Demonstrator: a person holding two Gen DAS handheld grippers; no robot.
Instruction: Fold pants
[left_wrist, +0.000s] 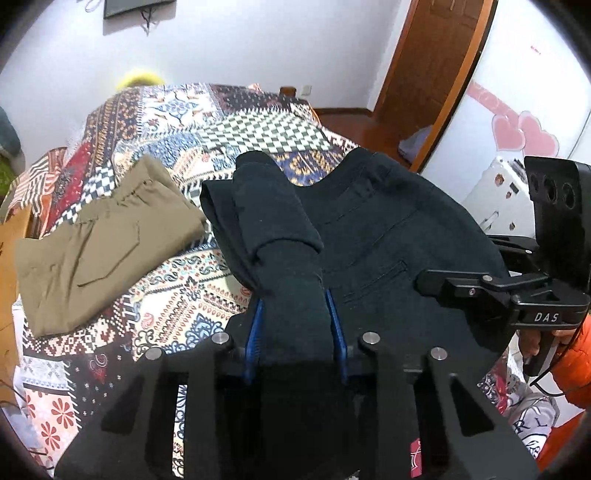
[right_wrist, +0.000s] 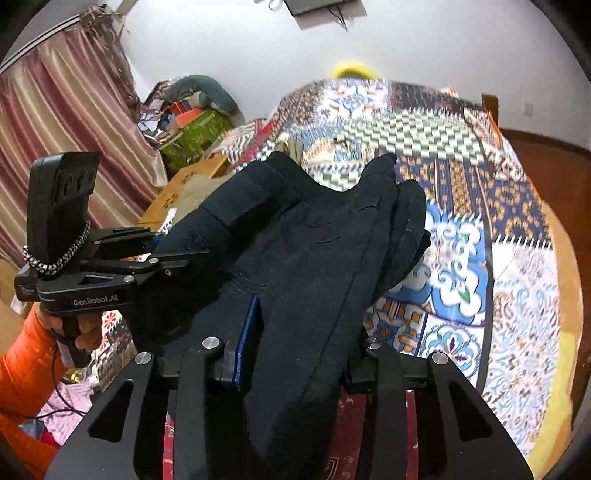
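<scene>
Dark navy pants (left_wrist: 373, 229) hang between both grippers, lifted above the bed (left_wrist: 177, 280), w/ its patchwork cover.

Left gripper (left_wrist: 295, 317): fingers (left_wrist: 256, 328) clenched on a bunched roll of the pants fabric. The roll runs straight up the gap between the two blue pads, fills it side to side, and spills out past the tips into a thick fold. Pads touch cloth on both sides.

Right gripper (right_wrist: 295, 332): fingers (right_wrist: 249, 332) also grasping the pants. Left blue pad shows pressed vs. the cloth; the right one is hidden under the fabric, which drapes over it. Cloth runs from the gap fwd and fans out toward the far side of the bed.

Between the two grips the pants sag in a broad sheet, pocket seams visible on the upper face in the left wrist view. In that view the right gripper (left_wrist: 436, 284) sits at the right edge, its tips on the pants' side; a hand (left_wrist: 535, 343) in an orange sleeve (left_wrist: 576, 369) holds the handle. In the right wrist view the left gripper (right_wrist: 184, 262) shows at left, tips buried in cloth.

Khaki pants (left_wrist: 96, 243) lie folded flat on the bed, just left of the dark pair, apart from both sets of fingers.
</scene>
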